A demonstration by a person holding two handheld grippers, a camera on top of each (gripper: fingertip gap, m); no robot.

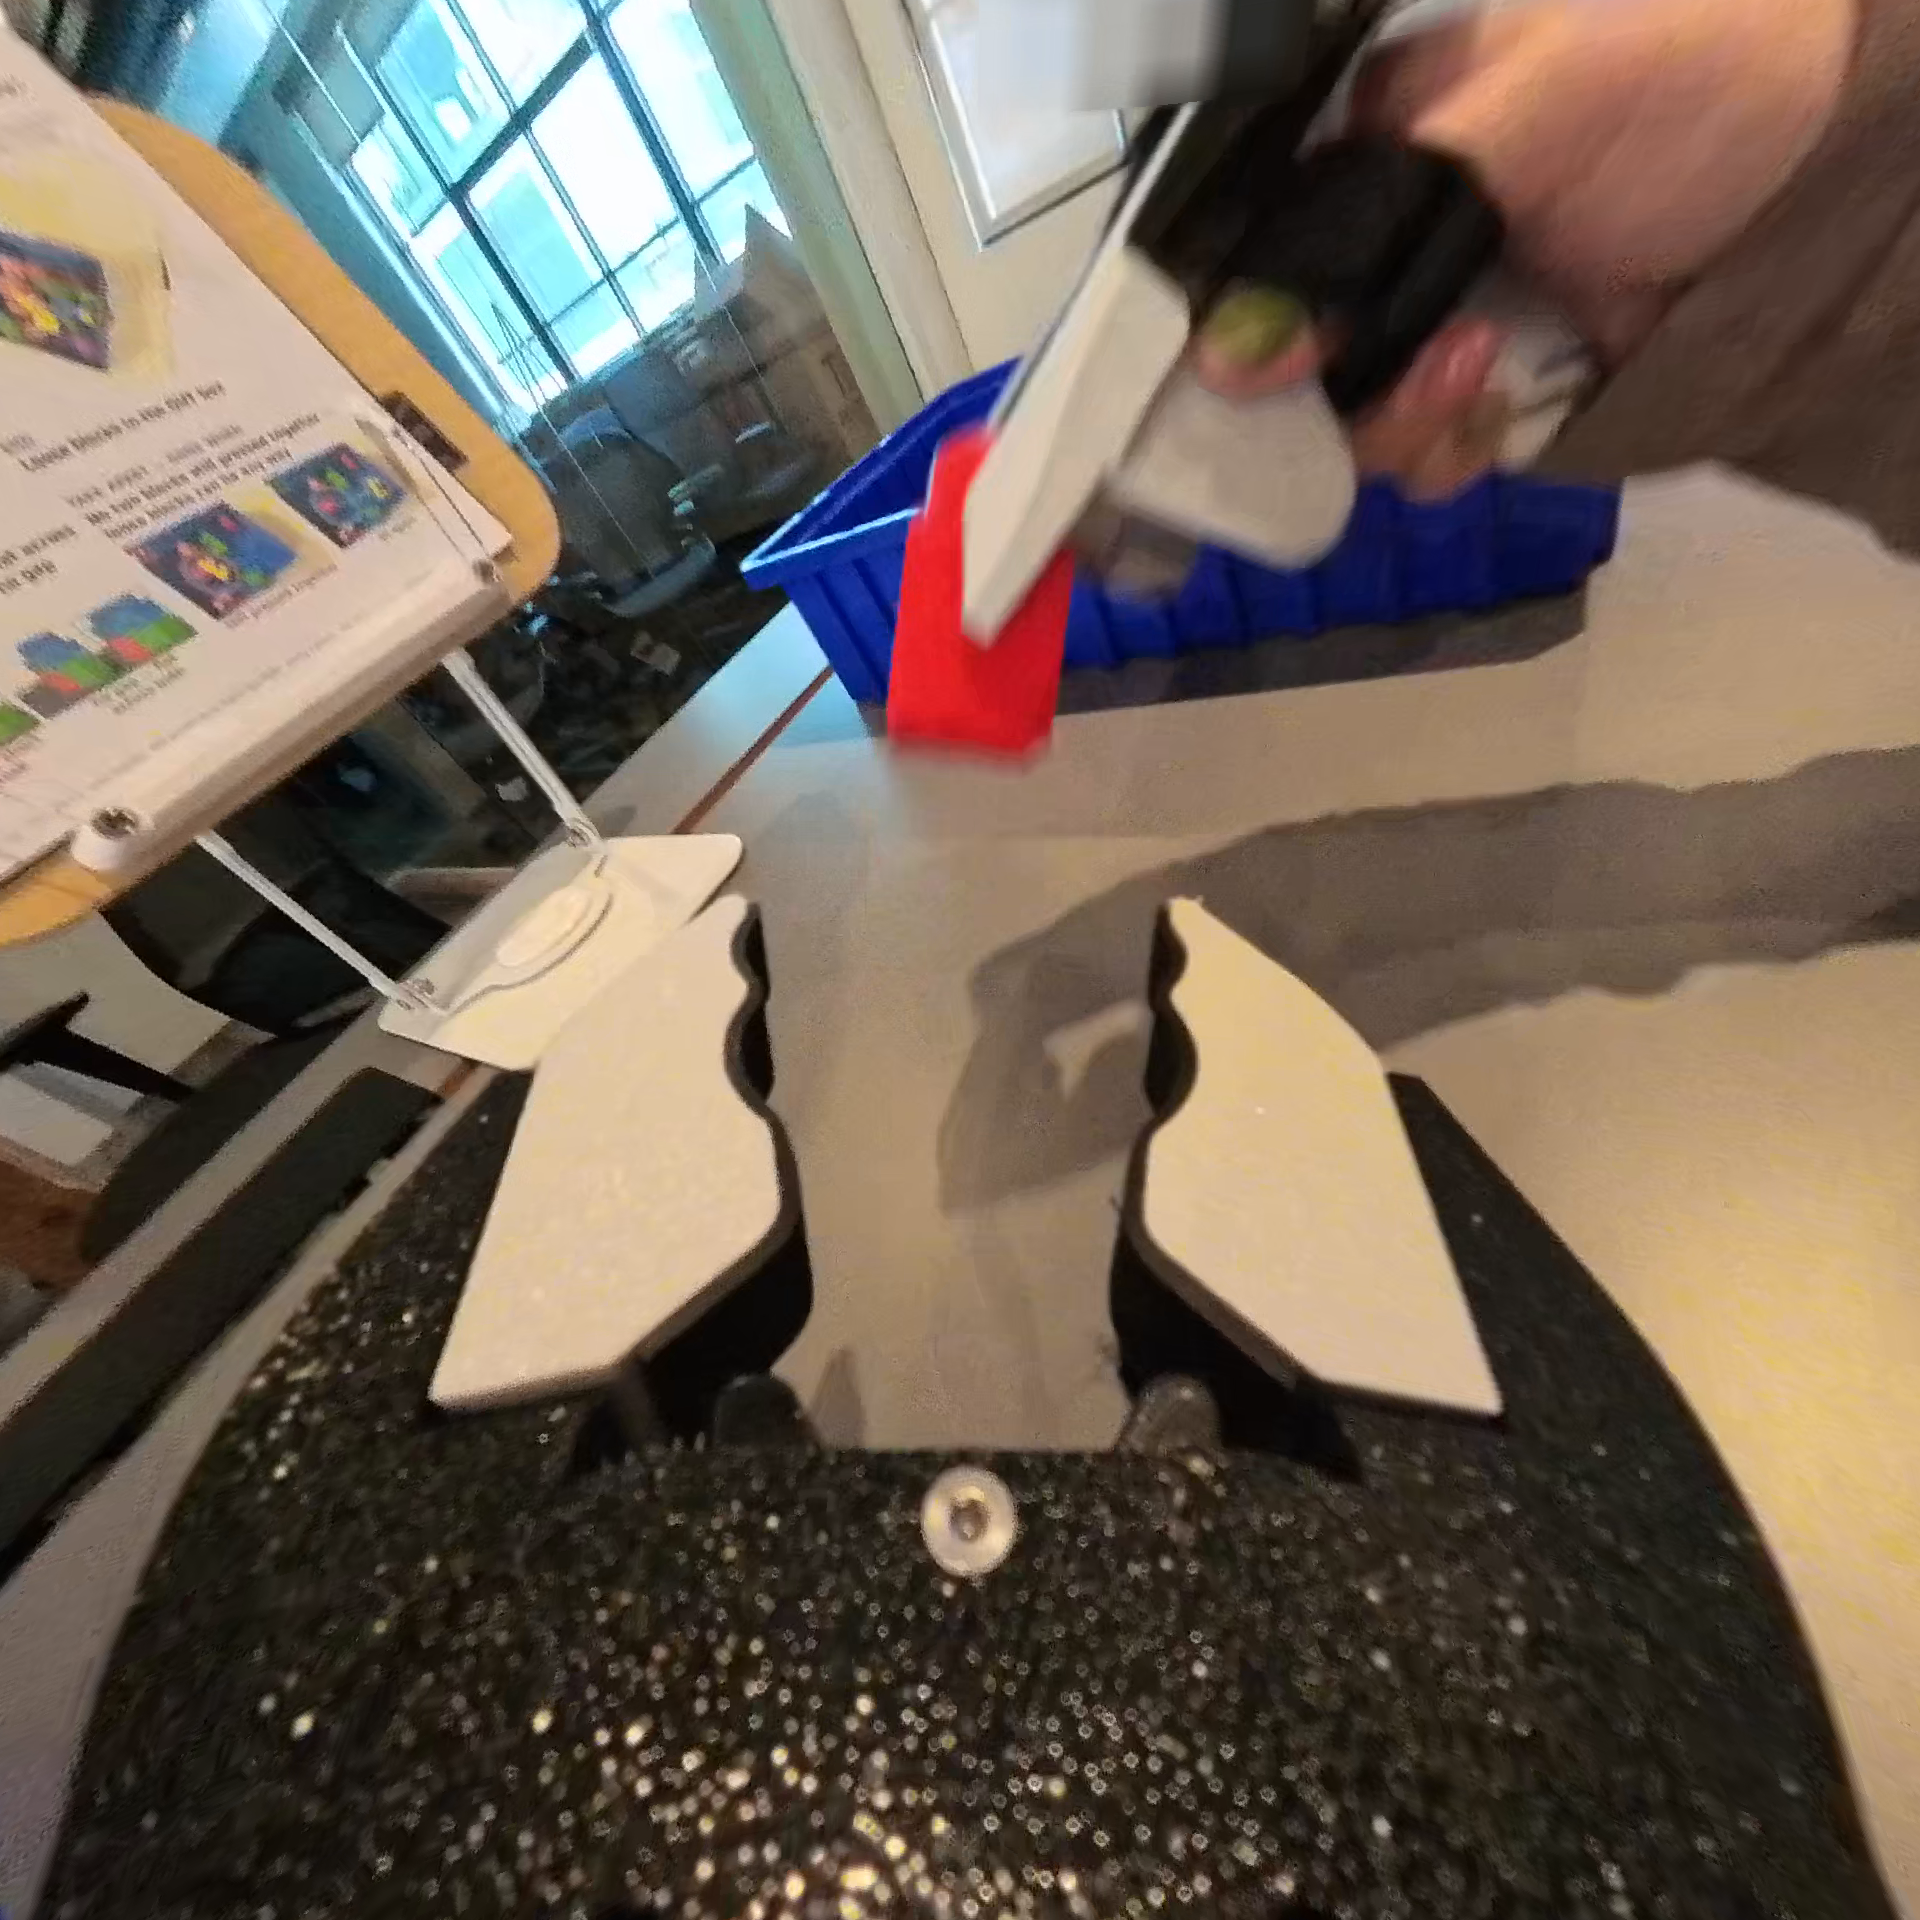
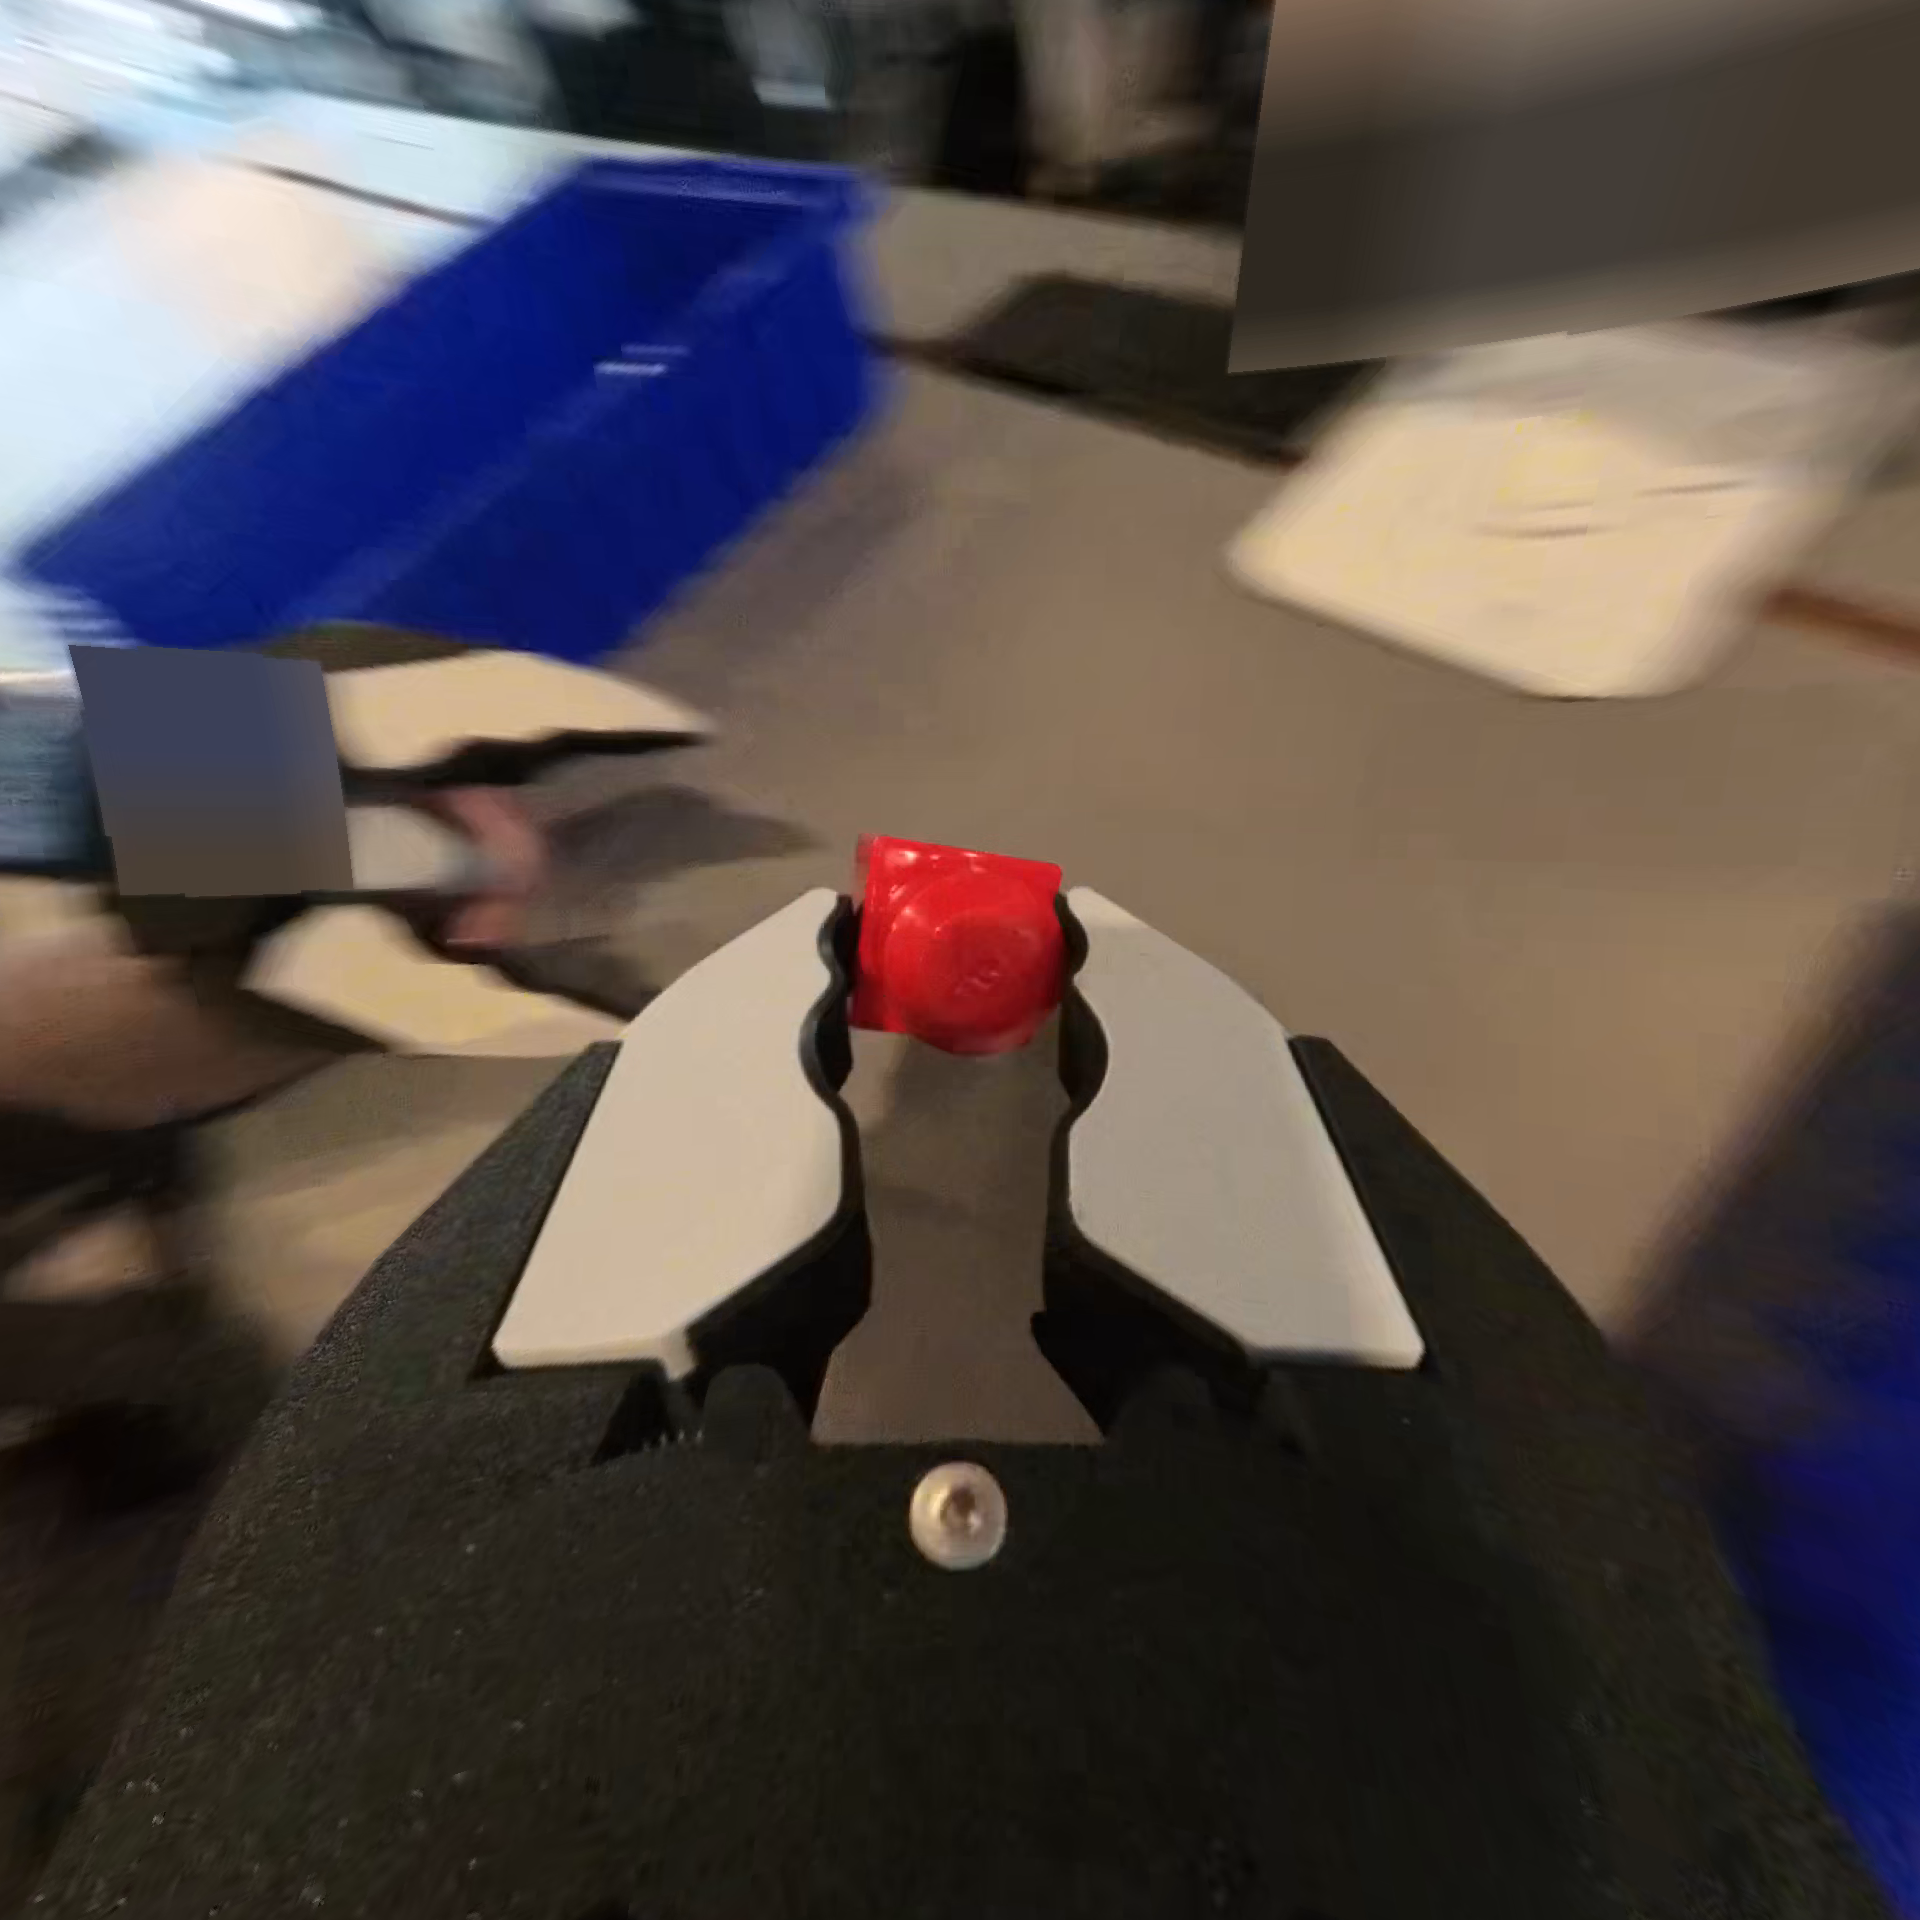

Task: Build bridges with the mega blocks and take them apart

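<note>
My right gripper [image 2: 958, 951] is shut on a red mega block [image 2: 951, 951], pinched at its fingertips with a stud facing the camera. In the left wrist view the same red block [image 1: 966, 665] hangs in the right gripper [image 1: 1013, 582], its lower end at or just above the table in front of the blue bin [image 1: 862, 561]. My left gripper [image 1: 961, 925] is open and empty, low over the grey table, nearer than the block. The left gripper shows blurred at the left of the right wrist view [image 2: 457, 842].
The blue bin [image 2: 499, 436] stands at the table's far side. A sign stand with a picture sheet [image 1: 239, 499] and its white base [image 1: 582, 935] stands at the left near the table edge. A white base plate [image 2: 1507, 551] lies far right. A hand [image 1: 1621, 156] holds the right gripper.
</note>
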